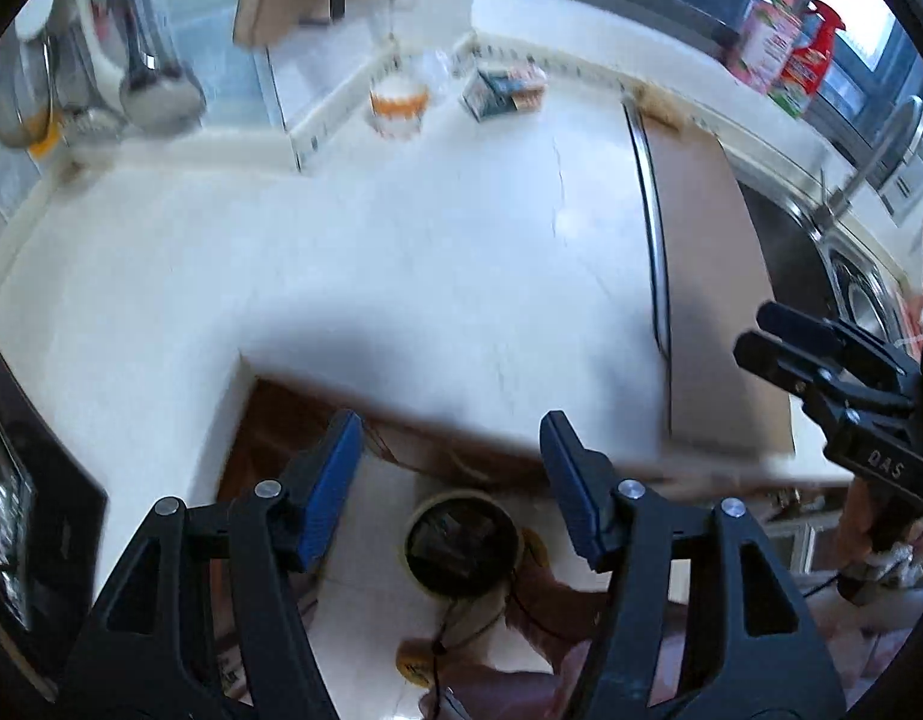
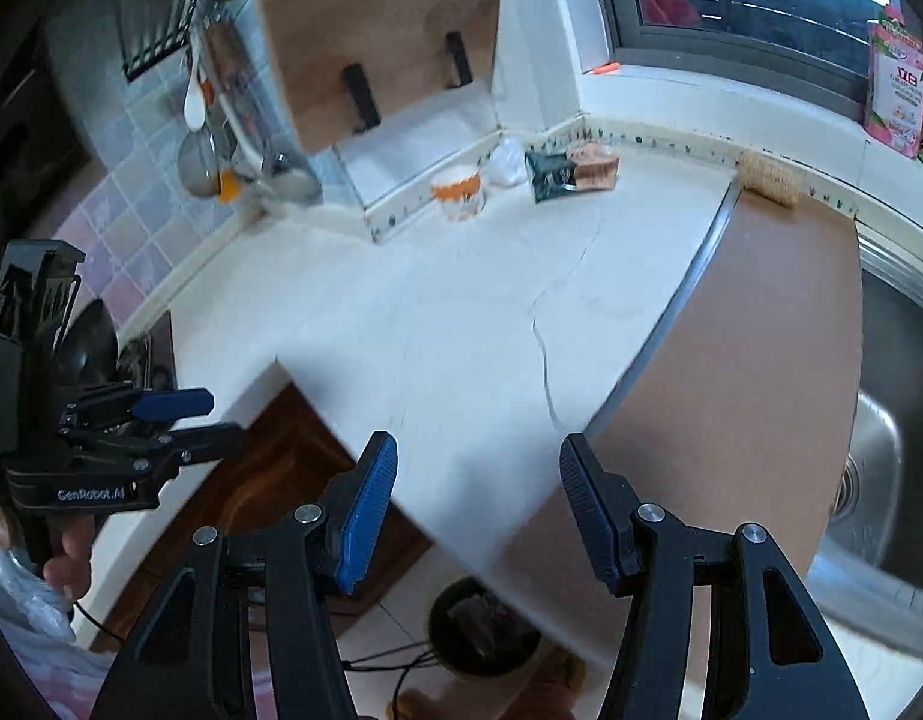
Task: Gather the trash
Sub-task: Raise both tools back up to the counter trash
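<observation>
An orange and white paper cup (image 1: pixel 398 105) (image 2: pixel 458 194), a crumpled clear plastic bag (image 2: pixel 505 162) and dark and pink snack wrappers (image 1: pixel 502 91) (image 2: pixel 571 171) lie in the far corner of the white counter (image 1: pixel 401 276) (image 2: pixel 461 324). A round bin (image 1: pixel 461 543) (image 2: pixel 482 630) with dark trash inside stands on the floor below the counter's edge. My left gripper (image 1: pixel 449 474) is open and empty above the bin. My right gripper (image 2: pixel 476 495) is open and empty over the counter's front edge. Each gripper shows in the other's view, the right one (image 1: pixel 821 348) and the left one (image 2: pixel 179 414).
A brown board (image 1: pixel 701 276) (image 2: pixel 749 372) covers part of the steel sink (image 2: pixel 893 420) at right. A tap (image 1: pixel 881 144) stands behind it. Ladles hang on the left wall (image 1: pixel 155 90). A stove (image 1: pixel 17 492) is at the far left. Bottles stand on the windowsill (image 1: pixel 791 54).
</observation>
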The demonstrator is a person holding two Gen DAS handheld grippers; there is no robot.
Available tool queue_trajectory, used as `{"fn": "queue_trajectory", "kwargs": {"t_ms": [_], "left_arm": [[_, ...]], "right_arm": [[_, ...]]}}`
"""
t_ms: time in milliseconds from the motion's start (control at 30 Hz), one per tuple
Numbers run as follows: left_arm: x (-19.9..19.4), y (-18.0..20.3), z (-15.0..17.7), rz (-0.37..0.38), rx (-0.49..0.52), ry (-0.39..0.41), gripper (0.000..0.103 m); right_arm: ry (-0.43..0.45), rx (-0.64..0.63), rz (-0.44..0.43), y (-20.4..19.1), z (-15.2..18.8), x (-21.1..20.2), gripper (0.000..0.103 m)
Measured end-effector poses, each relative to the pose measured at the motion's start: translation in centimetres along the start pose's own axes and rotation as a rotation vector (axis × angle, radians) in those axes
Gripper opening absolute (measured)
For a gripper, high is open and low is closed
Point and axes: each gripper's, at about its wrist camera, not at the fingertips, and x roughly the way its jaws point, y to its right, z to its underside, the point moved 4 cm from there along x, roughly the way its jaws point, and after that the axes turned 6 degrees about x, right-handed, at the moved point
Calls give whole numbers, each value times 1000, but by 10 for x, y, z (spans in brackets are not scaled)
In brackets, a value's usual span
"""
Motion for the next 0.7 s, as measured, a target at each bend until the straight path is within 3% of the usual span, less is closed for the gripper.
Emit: {"fn": "queue_trajectory", "kwargs": {"t_ms": [167,367,500,700], "left_arm": [[11,1,-56,-92,-4,60,65],[43,-4,-125,-200,-69,144,68],[78,-7,-161,-235,-115,171,68],[141,-19,-202,-250,-190,178,68]], "right_arm": [[-1,5,-33,23,-46,22,58],[-2,47,-80,43,-129,47,58],[-9,96,-102,53,-191,79,58],[-64,229,-140,75,-256,144,58]]}}
